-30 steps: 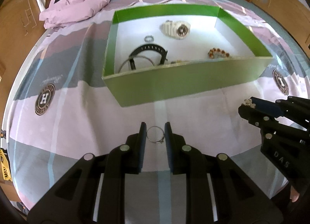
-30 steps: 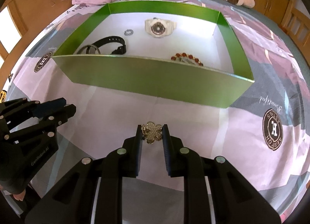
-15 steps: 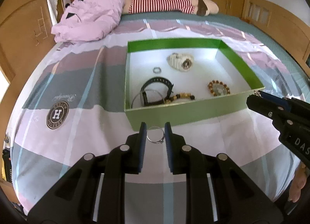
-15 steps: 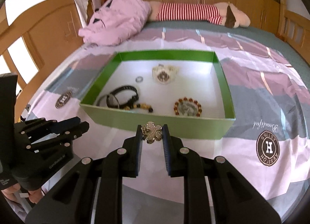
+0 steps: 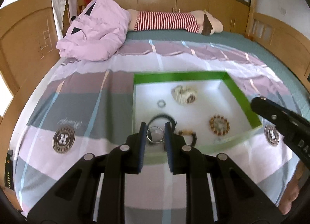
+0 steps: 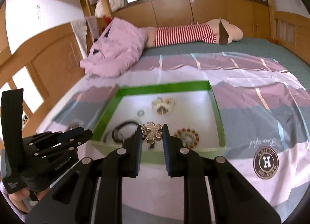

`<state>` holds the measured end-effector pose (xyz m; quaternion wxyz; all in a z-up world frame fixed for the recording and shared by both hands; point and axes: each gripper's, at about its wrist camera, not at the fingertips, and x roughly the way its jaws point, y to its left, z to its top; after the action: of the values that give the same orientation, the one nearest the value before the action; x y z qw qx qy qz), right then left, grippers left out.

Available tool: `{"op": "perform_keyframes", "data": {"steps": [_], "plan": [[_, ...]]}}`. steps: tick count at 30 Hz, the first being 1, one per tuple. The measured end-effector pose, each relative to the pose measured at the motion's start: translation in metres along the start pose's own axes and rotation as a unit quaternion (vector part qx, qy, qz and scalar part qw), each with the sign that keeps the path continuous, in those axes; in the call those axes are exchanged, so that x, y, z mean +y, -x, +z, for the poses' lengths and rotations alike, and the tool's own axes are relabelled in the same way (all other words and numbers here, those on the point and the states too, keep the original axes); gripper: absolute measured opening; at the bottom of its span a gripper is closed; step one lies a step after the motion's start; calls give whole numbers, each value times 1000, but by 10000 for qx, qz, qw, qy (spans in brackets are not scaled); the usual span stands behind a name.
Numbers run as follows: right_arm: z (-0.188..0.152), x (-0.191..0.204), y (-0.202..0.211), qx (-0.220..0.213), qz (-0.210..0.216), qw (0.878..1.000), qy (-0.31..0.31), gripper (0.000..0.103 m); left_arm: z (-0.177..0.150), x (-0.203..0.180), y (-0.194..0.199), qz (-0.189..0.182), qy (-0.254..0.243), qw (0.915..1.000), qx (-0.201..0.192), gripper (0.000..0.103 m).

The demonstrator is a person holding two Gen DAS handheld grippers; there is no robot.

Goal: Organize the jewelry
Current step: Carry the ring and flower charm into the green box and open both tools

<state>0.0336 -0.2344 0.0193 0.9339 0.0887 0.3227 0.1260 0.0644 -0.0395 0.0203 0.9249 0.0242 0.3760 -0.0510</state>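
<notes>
My left gripper [image 5: 155,134] is shut on a thin silver ring [image 5: 155,134], held in the air over the near wall of a green box [image 5: 242,98] with a white floor. My right gripper [image 6: 152,134] is shut on a gold flower-shaped brooch [image 6: 153,132], also raised above the box's [image 6: 164,87] near side. Inside the box lie a white watch [image 5: 185,94], a small ring [image 5: 161,103], a black strap [image 5: 164,116], a dark bead bracelet [image 5: 190,136] and a round amber bead bracelet [image 5: 219,124]. Each gripper shows at the edge of the other's view.
The box sits on a bed with a pink, grey and purple sheet [image 5: 77,107]. A crumpled pink quilt [image 5: 96,34] and a striped plush toy [image 5: 170,20] lie at the far end. Wooden bed boards and cabinets [image 5: 23,40] surround the bed.
Both grippers have risen and tilted up with their pieces still held, so the box now appears lower and its inside shows more fully. The far end of the room has come into view.
</notes>
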Motion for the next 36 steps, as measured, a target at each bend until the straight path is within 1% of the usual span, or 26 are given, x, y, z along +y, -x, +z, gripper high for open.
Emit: {"op": "perform_keyframes", "data": {"steps": [3, 4, 7, 9, 10, 14, 21, 28, 30, 31, 32, 34, 36], "plan": [[17, -2, -11, -89, 164, 9995, -261, 20, 16, 1, -10, 111, -42, 9999, -44, 19], [23, 0, -16, -113, 169, 9995, -258, 20, 19, 2, -14, 104, -9, 9999, -20, 19], [38, 7, -33, -242, -112, 9996, 78, 20, 15, 5, -36, 68, 48, 9997, 212, 19], [42, 4, -51, -121, -188, 9997, 94, 20, 8, 5, -50, 112, 14, 9992, 378, 19], [40, 0, -64, 51, -197, 9998, 11, 20, 5, 6, -57, 131, 48, 9989, 459, 19], [30, -7, -86, 407, -319, 9986, -87, 20, 3, 8, -67, 25, 179, 9982, 573, 19], [23, -3, -87, 544, -386, 9978, -39, 20, -5, -2, -75, 34, 7, 9977, 680, 19], [20, -8, -90, 637, -441, 9969, -157, 20, -9, -9, -78, -23, -108, 9972, 746, 19], [20, -9, -90, 679, -451, 9965, -184, 21, -9, -11, -78, -21, -148, 9971, 741, 22], [20, -9, -90, 698, -460, 9963, -210, 25, -10, -12, -78, -27, -152, 9971, 745, 22], [19, -10, -89, 687, -463, 9962, -263, 26, -10, -13, -78, -41, -149, 9970, 756, 23], [20, -11, -88, 682, -444, 9962, -318, 26, -10, -13, -78, -54, -136, 9970, 764, 33], [21, -12, -86, 656, -435, 9963, -353, 30, -10, -14, -77, -49, -140, 9972, 737, 34]]}}
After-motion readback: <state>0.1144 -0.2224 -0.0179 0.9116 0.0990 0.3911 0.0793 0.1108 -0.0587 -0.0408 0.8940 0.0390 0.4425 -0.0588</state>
